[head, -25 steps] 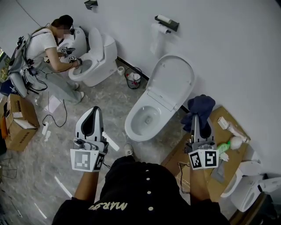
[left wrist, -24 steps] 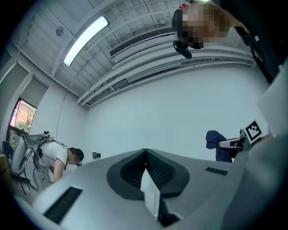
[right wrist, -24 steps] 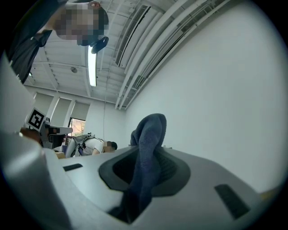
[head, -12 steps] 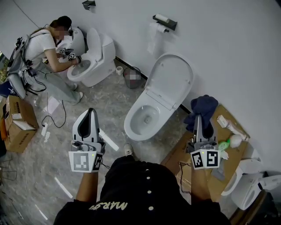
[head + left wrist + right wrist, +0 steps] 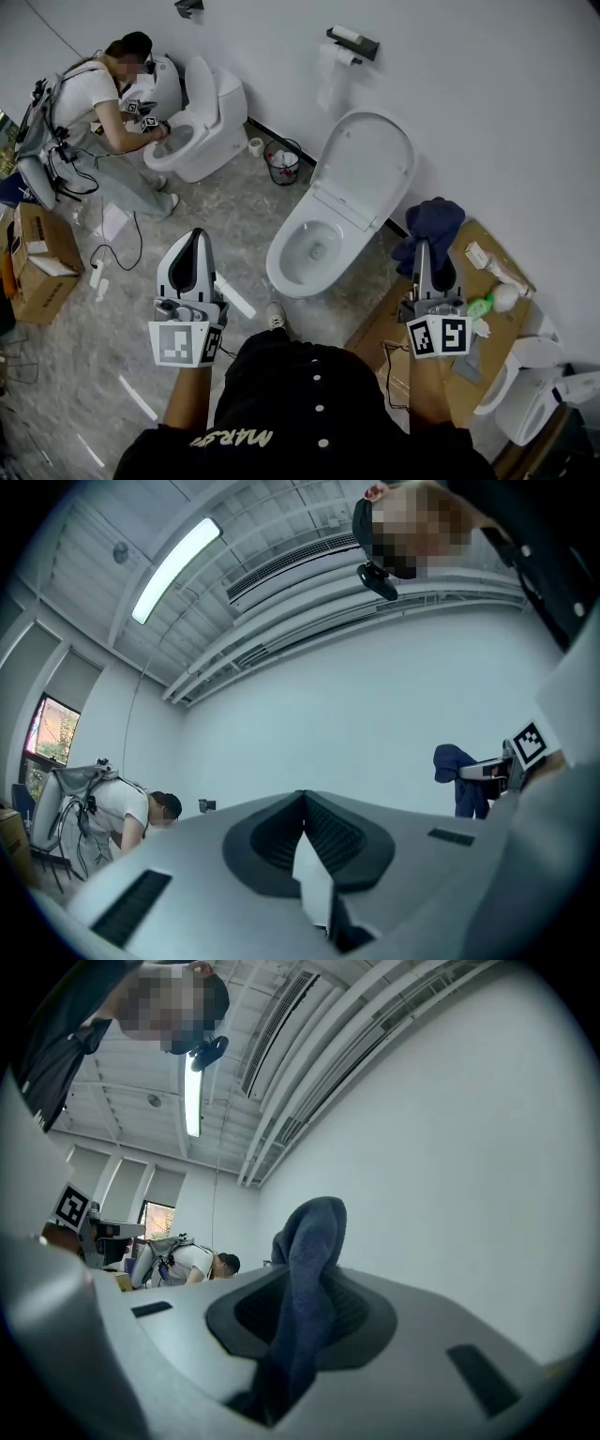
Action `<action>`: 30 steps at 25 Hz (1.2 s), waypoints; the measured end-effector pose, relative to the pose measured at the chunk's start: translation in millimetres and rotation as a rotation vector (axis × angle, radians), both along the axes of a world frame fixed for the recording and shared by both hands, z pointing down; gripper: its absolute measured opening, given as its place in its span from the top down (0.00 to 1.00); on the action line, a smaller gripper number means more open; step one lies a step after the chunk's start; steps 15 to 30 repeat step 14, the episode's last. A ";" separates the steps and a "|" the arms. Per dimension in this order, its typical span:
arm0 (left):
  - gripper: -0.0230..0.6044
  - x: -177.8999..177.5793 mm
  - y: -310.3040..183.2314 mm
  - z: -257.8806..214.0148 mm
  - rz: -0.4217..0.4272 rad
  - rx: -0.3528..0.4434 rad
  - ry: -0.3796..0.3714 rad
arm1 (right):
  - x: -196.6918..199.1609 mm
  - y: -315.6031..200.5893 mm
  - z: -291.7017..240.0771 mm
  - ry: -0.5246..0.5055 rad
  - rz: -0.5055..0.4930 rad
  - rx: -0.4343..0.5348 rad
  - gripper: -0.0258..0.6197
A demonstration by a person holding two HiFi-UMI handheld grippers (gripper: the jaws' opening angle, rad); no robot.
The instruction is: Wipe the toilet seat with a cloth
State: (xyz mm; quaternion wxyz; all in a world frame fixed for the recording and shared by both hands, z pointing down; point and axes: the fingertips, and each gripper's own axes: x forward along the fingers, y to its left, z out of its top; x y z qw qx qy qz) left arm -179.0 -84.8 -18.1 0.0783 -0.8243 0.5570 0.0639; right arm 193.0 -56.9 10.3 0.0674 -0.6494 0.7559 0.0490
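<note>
A white toilet stands ahead of me with its lid raised against the wall and the seat ring down. My right gripper is shut on a dark blue cloth, which drapes over its tip to the right of the bowl. My left gripper is held over the floor left of the bowl, jaws shut with nothing between them. Both grippers point upward and stand apart from the toilet.
Another person bends over a second toilet at the back left. A small waste bin stands by the wall. A cardboard sheet with a green bottle lies at right. A paper holder hangs on the wall. Boxes sit left.
Both grippers have barely shifted; the view has moved slightly. The cloth stays in the right gripper.
</note>
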 end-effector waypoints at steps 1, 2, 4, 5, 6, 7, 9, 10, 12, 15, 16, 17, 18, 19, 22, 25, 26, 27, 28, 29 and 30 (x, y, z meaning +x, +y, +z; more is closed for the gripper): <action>0.95 1.0 -0.1 -0.9 0.005 0.004 0.004 | -0.1 -0.4 0.2 -0.001 -0.001 -0.001 0.85; 0.95 1.8 -0.3 -1.4 0.009 0.004 0.005 | -0.3 -0.7 0.5 -0.002 -0.001 -0.002 0.85; 0.95 2.3 -1.4 -0.9 0.006 -0.006 0.000 | -1.1 -1.7 0.9 -0.001 -0.002 -0.003 0.85; 0.95 2.9 -2.2 -0.8 0.007 -0.009 0.000 | -1.6 -2.4 1.2 0.001 -0.003 -0.003 0.85; 0.95 3.1 -2.9 0.0 0.008 -0.009 0.000 | -2.0 -3.3 1.6 0.003 -0.003 -0.004 0.85; 0.95 2.6 -3.5 1.9 0.005 -0.010 -0.005 | -2.5 -4.1 1.8 0.006 -0.004 -0.004 0.85; 0.95 3.0 -4.8 2.2 0.002 -0.017 -0.001 | -3.7 -5.2 1.8 0.011 -0.007 -0.003 0.85; 0.95 4.6 -5.6 -0.1 0.004 -0.021 0.008 | -4.3 -5.6 1.7 0.013 -0.007 -0.003 0.85; 0.95 6.4 -6.9 -2.9 0.005 -0.027 0.014 | -4.9 -6.3 1.1 0.016 -0.008 -0.004 0.85; 0.95 6.5 -7.7 -3.5 0.003 -0.032 0.016 | -5.1 -7.0 0.5 0.016 -0.008 -0.004 0.85; 0.95 6.5 -7.7 -3.5 0.003 -0.032 0.016 | -5.1 -7.0 0.5 0.016 -0.008 -0.004 0.85; 0.95 6.5 -7.7 -3.5 0.003 -0.032 0.016 | -5.1 -7.0 0.5 0.016 -0.008 -0.004 0.85; 0.95 6.5 -7.7 -3.5 0.003 -0.032 0.016 | -5.1 -7.0 0.5 0.016 -0.008 -0.004 0.85; 0.95 6.5 -7.7 -3.5 0.003 -0.032 0.016 | -5.1 -7.0 0.5 0.016 -0.008 -0.004 0.85; 0.95 6.5 -7.7 -3.5 0.003 -0.032 0.016 | -5.1 -7.0 0.5 0.016 -0.008 -0.004 0.85; 0.95 6.5 -7.7 -3.5 0.003 -0.032 0.016 | -5.1 -7.0 0.5 0.016 -0.008 -0.004 0.85; 0.95 6.5 -7.7 -3.5 0.003 -0.032 0.016 | -5.1 -7.0 0.5 0.016 -0.008 -0.004 0.85; 0.95 6.5 -7.7 -3.5 0.003 -0.032 0.016 | -5.1 -7.0 0.5 0.016 -0.008 -0.004 0.85; 0.95 6.5 -7.7 -3.5 0.003 -0.032 0.016 | -5.1 -7.0 0.5 0.016 -0.008 -0.004 0.85; 0.95 6.5 -7.7 -3.5 0.003 -0.032 0.016 | -5.1 -7.0 0.5 0.016 -0.008 -0.004 0.85; 0.95 6.5 -7.7 -3.5 0.003 -0.032 0.016 | -5.1 -7.0 0.5 0.016 -0.008 -0.004 0.85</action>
